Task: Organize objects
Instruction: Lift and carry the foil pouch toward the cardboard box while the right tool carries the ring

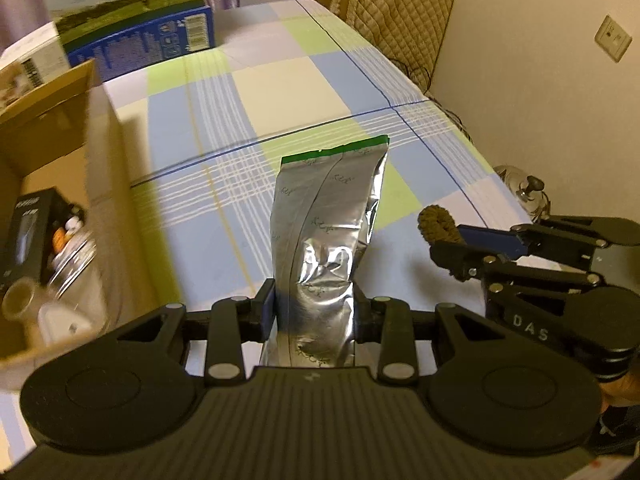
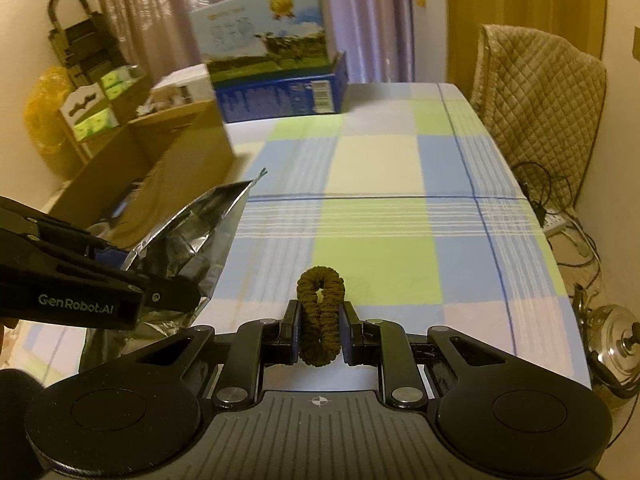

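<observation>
Left wrist view: the left gripper (image 1: 314, 312) has its fingers clamped on a silver foil pouch (image 1: 328, 224) held up over the checked surface (image 1: 208, 184), so I'd say we're mid-carry, next move being a swing left and a drop into the cardboard box (image 1: 44, 128); "DAS" shows on the other gripper. Right wrist view: the right gripper (image 2: 320, 332) has its fingers pinching a brown scrunchie (image 2: 320, 312) above the surface, probably box-bound too, and "GenRobot.AI" reads on the left gripper.

A cardboard box (image 2: 160, 168) stands at the table's (image 2: 380, 160) left edge, a printed carton (image 2: 276, 64) behind it.
</observation>
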Action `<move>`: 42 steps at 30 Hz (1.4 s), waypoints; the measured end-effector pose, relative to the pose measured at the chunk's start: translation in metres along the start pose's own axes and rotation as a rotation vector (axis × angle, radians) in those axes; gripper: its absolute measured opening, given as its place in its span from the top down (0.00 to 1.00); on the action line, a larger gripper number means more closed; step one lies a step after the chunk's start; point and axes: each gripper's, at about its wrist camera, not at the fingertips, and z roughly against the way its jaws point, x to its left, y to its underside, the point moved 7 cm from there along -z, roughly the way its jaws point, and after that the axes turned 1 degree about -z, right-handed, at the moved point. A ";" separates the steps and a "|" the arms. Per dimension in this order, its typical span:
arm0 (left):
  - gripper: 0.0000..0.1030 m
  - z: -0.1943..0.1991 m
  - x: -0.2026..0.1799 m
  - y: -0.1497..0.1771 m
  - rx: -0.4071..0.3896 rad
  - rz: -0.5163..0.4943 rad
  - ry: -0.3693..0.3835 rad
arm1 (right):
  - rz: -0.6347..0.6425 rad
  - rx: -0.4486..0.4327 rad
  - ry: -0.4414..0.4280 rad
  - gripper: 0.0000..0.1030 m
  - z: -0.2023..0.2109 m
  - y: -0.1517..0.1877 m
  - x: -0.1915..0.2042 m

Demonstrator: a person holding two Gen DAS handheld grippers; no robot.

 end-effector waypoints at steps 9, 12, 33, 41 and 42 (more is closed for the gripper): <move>0.71 0.056 0.013 0.036 -0.052 0.044 -0.040 | 0.071 -0.028 -0.055 0.84 0.024 0.009 0.050; 0.71 0.071 0.026 0.047 -0.063 0.064 -0.057 | 0.089 -0.036 -0.074 0.84 0.027 0.010 0.066; 0.71 0.149 0.120 0.106 -0.101 0.239 -0.193 | 0.226 -0.034 -0.225 0.84 0.011 0.003 0.178; 0.71 0.157 0.140 0.112 -0.106 0.254 -0.213 | 0.261 -0.028 -0.240 0.84 0.000 -0.003 0.200; 0.71 0.157 0.141 0.112 -0.107 0.256 -0.216 | 0.264 -0.026 -0.243 0.84 -0.001 -0.004 0.203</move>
